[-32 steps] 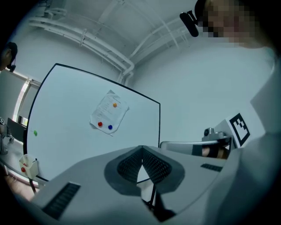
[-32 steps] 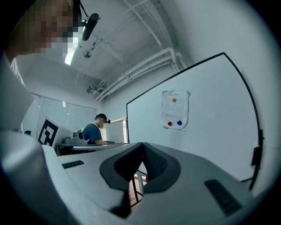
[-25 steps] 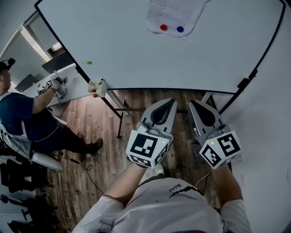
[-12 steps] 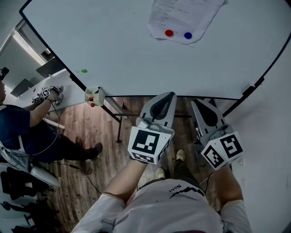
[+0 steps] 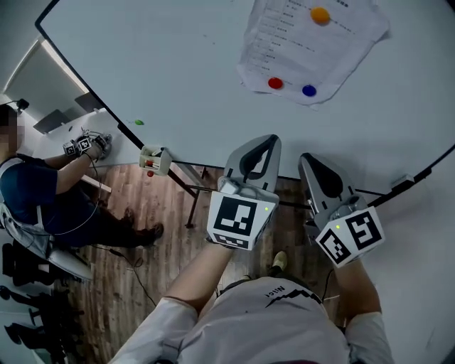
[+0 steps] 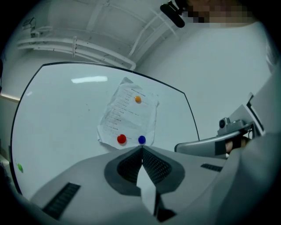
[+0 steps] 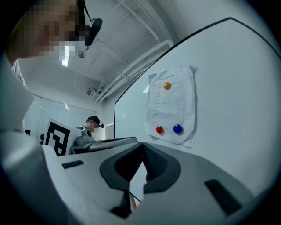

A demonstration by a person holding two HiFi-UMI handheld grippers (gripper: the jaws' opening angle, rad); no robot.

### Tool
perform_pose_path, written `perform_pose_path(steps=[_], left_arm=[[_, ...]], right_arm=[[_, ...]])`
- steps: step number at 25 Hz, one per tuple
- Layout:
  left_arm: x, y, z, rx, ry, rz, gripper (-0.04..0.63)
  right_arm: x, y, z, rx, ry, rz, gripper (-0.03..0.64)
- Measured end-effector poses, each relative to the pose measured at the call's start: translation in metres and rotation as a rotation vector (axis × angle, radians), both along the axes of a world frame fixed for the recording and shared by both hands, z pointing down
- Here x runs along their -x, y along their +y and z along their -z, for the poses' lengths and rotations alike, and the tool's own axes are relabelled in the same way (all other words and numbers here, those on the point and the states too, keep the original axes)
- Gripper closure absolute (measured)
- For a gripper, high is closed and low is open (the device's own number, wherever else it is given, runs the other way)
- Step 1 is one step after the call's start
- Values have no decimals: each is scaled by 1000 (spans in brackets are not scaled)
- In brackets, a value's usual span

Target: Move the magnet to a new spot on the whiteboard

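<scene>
— Which step are we on?

— The approach, I judge: nothing is gripped yet. The whiteboard fills my head view, with a printed sheet pinned at its 1 o'clock. My left gripper and right gripper sit at its 6 o'clock edge, both pinched together on nothing.

— And the magnet?

— On the sheet, well apart from both grippers: a red magnet and a blue magnet at its 6 o'clock, an orange magnet at 12.

— Next?

— I'd part one pair of jaws and reach toward 12 o'clock for the red one.
</scene>
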State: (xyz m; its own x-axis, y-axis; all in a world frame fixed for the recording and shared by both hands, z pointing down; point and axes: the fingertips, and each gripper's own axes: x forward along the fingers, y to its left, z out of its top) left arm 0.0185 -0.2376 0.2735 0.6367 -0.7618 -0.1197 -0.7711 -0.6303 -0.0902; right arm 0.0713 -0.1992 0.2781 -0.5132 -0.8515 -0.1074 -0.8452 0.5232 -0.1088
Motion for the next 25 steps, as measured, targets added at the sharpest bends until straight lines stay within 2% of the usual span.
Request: perform_pose_path(steps=[6,10,11,15,25], left_arm=[[-11,-42,6,-25,-10,126,583],[-13,-58,10,-44,-44,180,583],[-14,-61,11,-50,-50,189,580],[-15,-76,18,-76,-65,201,501],[-19,-101,26,-138,-122,251,479]], right_arm=[[-25,-35,1,6,-19,75,604],[-31,-46,5,2,-37,97,604],[-31,-47,5,2,-39,99,604],[-32,-54,8,0,-43,92,604],[-42,-60,9,-2,-36,47,604]])
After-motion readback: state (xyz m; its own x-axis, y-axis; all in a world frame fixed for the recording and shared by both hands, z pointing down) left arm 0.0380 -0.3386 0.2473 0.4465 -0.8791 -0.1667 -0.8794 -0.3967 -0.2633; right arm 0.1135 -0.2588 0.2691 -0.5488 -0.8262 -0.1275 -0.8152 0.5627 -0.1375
